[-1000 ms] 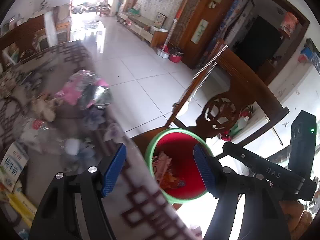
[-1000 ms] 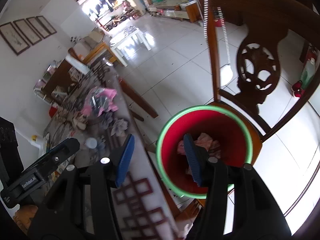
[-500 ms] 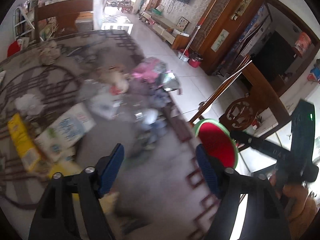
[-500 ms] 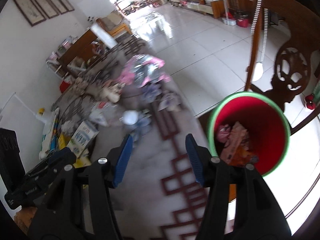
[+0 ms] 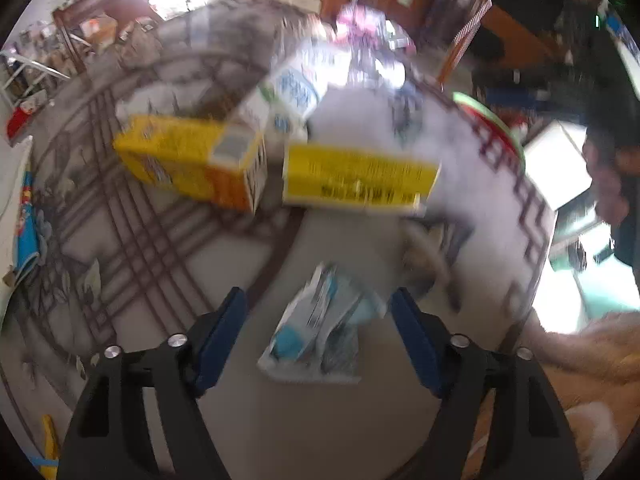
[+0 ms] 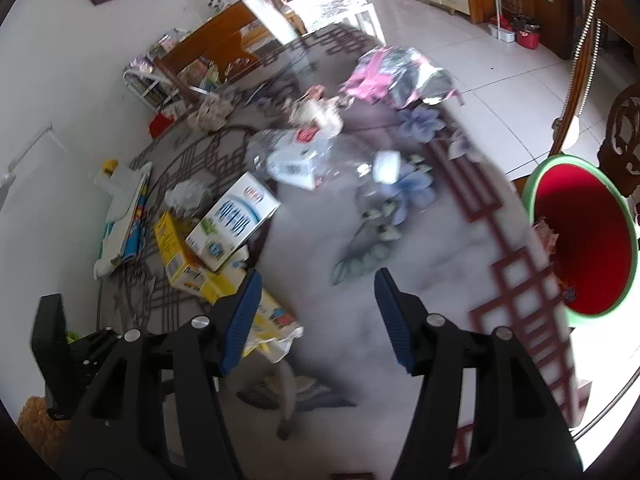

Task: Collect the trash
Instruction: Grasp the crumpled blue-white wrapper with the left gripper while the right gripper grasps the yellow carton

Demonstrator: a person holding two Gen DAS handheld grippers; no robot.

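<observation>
- Left wrist view, left to centre: a yellow and orange carton (image 5: 188,160) lies on its side on the patterned desk (image 5: 120,240); just to its right lies a flat yellow box (image 5: 356,180), and behind the pair a white and blue milk carton (image 5: 288,96).
- Left wrist view, lower centre: the left gripper (image 5: 318,312) points steeply down at the desk. Its jaws stand apart, having just been closing a little. A crumpled white and blue wrapper (image 5: 316,328) lies on the desk between them; no pad presses on it.
- Left wrist view, upper right: only the green rim of the red bin (image 5: 492,120) shows past the desk edge.
- Right wrist view, lower centre: the right gripper (image 6: 316,304) has its jaws apart, having just been opening, with nothing between them but bare desk.
- Right wrist view, right edge: the red bin, green-rimmed, stands beside the desk with scraps inside.
</observation>
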